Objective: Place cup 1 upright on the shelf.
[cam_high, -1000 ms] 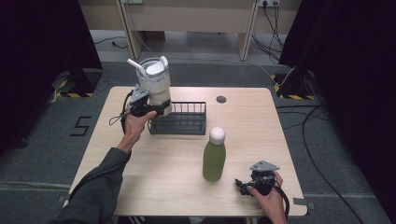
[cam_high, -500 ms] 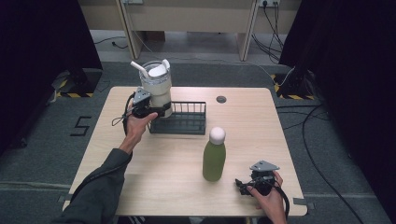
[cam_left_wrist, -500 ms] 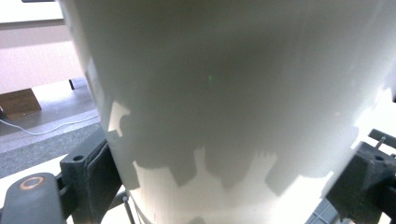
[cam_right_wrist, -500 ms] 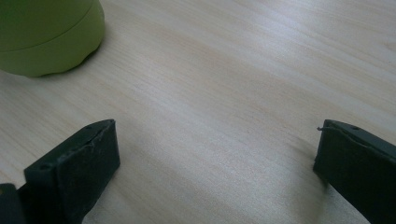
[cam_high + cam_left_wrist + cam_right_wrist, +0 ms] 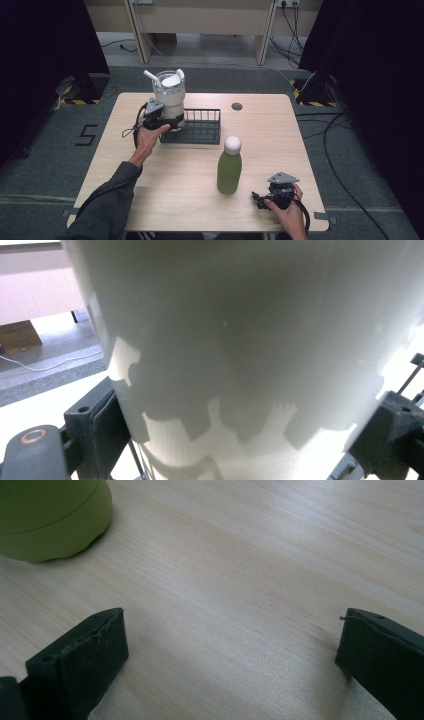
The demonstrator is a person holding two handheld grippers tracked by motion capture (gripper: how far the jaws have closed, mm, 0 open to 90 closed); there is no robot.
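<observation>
The left gripper [image 5: 167, 121], carried on a forearm stretched forward over the worktop [image 5: 150, 200], is clamped by its jaws on the white tumbler [image 5: 168, 97] at the wire basket's [image 5: 202, 131] left end, while the right gripper [image 5: 272, 196] is rested near the green bottle [image 5: 229, 171], jaws apart; no writing is legible.

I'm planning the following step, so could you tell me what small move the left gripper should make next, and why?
Probably lower the tumbler into the wire basket: the left gripper clamps its lower body at the basket's left end, but I cannot tell whether it is seated.
</observation>
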